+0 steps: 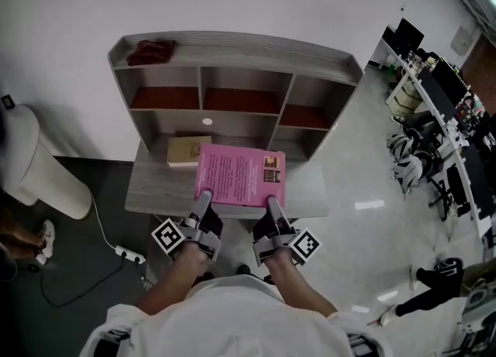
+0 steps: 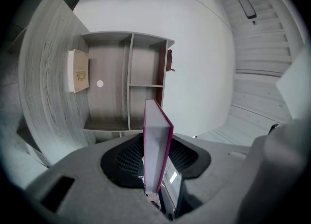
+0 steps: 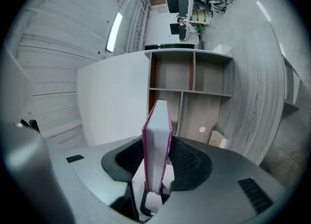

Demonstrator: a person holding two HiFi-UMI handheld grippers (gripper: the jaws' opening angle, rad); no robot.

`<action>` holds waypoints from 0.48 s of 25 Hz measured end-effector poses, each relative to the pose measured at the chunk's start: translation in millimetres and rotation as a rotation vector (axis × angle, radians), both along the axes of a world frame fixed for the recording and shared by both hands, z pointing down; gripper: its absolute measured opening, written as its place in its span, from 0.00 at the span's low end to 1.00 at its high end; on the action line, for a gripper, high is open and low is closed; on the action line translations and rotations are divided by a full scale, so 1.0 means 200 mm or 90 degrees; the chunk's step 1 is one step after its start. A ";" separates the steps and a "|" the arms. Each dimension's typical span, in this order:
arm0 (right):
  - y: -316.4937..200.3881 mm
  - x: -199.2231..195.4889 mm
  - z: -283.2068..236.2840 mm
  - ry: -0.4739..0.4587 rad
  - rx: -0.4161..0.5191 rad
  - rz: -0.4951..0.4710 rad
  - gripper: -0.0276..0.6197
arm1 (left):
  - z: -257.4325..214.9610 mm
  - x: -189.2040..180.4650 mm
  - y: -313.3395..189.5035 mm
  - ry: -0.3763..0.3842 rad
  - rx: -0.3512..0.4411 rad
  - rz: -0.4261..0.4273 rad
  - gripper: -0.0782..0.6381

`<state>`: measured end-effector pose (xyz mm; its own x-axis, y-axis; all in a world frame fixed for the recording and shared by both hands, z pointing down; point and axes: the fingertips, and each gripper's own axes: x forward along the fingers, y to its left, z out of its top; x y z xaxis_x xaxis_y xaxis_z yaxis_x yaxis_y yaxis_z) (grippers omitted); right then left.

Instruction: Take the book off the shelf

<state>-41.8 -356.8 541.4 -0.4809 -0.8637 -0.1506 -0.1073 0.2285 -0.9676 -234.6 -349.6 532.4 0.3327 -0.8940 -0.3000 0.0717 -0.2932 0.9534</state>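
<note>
Looking down in the head view, the pink book (image 1: 240,176) sits flat and cover-up in front of the shelf (image 1: 232,44), over the bench (image 1: 306,193) and clear of every compartment. The left claw (image 1: 203,200) has its near left corner and the right claw (image 1: 273,204) its near right corner. A tan book (image 1: 188,151) lies just behind the pink one, at the mouth of the lower left compartment, partly hidden by it. A red cloth (image 1: 151,52) rests on top of the shelf. Whether the pink book rests on the bench or hangs just above it, this view does not settle. In the left gripper view the jaws are closed on the book's edge, pads pressing both covers, and its page block runs forward toward the shelf, whose compartments beyond it look empty apart from the tan book low down. In the right gripper view it is the same: the jaws clamp the book from both sides, and it points at the shelf with a gap between them. As I judge it, the taking-off itself is as good as done, since the book is out of the shelf and firmly held at two corners. What seems left is only to draw it fully away or set it down on the bench and let go.
</note>
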 end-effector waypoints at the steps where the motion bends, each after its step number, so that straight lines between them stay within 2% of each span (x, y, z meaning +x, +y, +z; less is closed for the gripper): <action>1: -0.01 0.00 -0.01 0.002 0.006 -0.003 0.29 | -0.01 0.00 -0.01 -0.001 0.005 -0.003 0.33; 12: 0.02 0.01 -0.01 -0.009 0.018 0.000 0.29 | -0.04 0.02 0.04 -0.009 0.013 -0.013 0.33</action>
